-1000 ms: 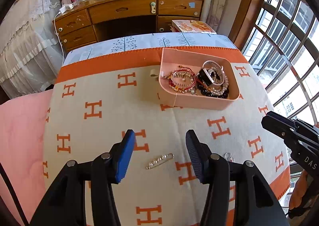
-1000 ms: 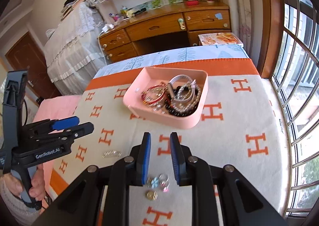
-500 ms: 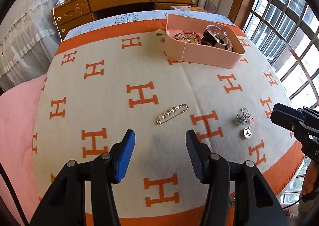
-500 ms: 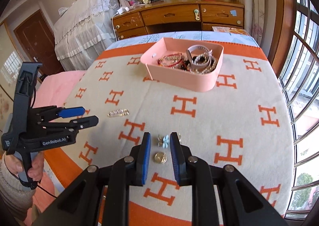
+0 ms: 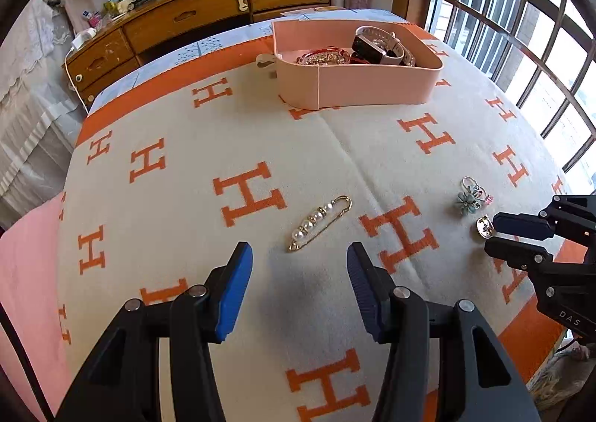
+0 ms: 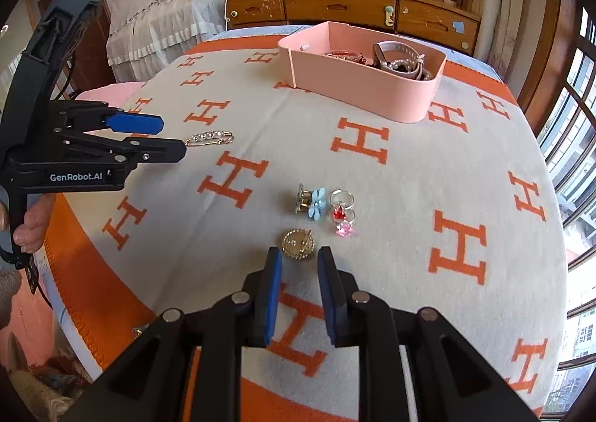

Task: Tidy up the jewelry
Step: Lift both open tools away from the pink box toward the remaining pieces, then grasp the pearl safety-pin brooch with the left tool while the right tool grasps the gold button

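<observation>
A gold safety pin with pearls (image 5: 320,222) lies on the orange-and-cream blanket (image 5: 186,198), just ahead of my left gripper (image 5: 300,261), which hangs open and empty above it. My right gripper (image 6: 300,258) stands narrowly open with nothing between its pads, right behind a round gold brooch (image 6: 297,243). Beyond the brooch lie a blue flower ring (image 6: 313,204), a red-stone ring (image 6: 339,207) and a pink-stone ring (image 6: 344,228). A pink box (image 6: 365,86) holding bracelets and a watch sits at the far side. The left gripper (image 6: 173,138) also appears beside the pin (image 6: 210,137).
A wooden desk with drawers (image 5: 193,15) stands behind the table. White lace covers furniture (image 6: 167,4) at the left. A barred window (image 5: 521,30) runs along the right. The blanket's orange border (image 6: 93,273) marks the near edge. A hand (image 6: 29,224) holds the left gripper.
Both grippers have sunk toward the blanket and drawn nearer the loose pieces. The pin now lies just ahead of the left fingers, the brooch at the right fingertips. Jaw gaps look unchanged.
</observation>
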